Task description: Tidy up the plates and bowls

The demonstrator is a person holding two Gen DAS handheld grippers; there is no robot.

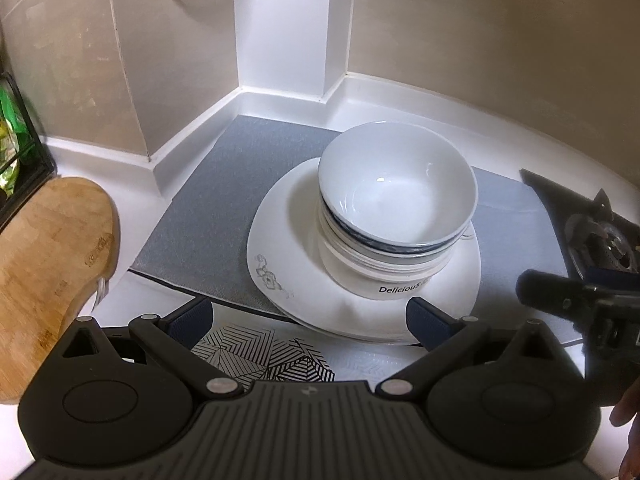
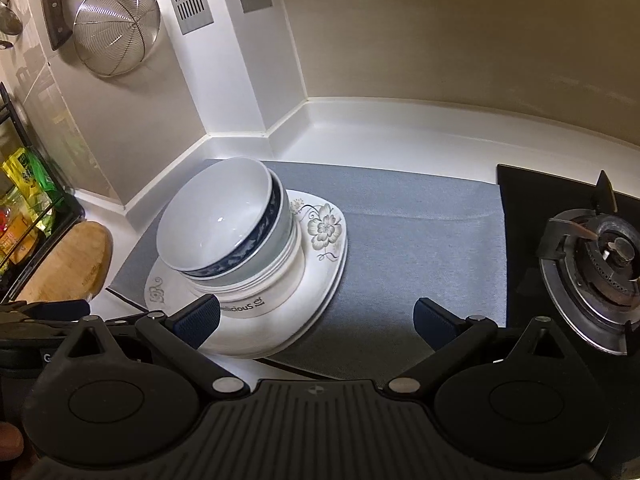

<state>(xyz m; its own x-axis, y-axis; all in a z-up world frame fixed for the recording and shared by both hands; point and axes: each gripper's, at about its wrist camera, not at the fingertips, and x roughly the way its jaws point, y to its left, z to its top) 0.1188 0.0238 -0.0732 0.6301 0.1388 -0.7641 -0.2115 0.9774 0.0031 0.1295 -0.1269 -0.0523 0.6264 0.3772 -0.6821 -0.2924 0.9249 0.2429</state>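
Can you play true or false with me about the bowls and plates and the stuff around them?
1. The bowls are stacked on the plates. True.
2. The plates sit on a red mat. False: the mat is grey.
3. Both grippers are open and hold nothing. True: the left hand-held gripper and the right hand-held gripper both have their fingers spread apart.
4. A pot is cooking on the stove burner. False: the burner has nothing on it.
5. A wire strainer hangs on the wall. True.
6. The top bowl is full of soup. False: it is empty.
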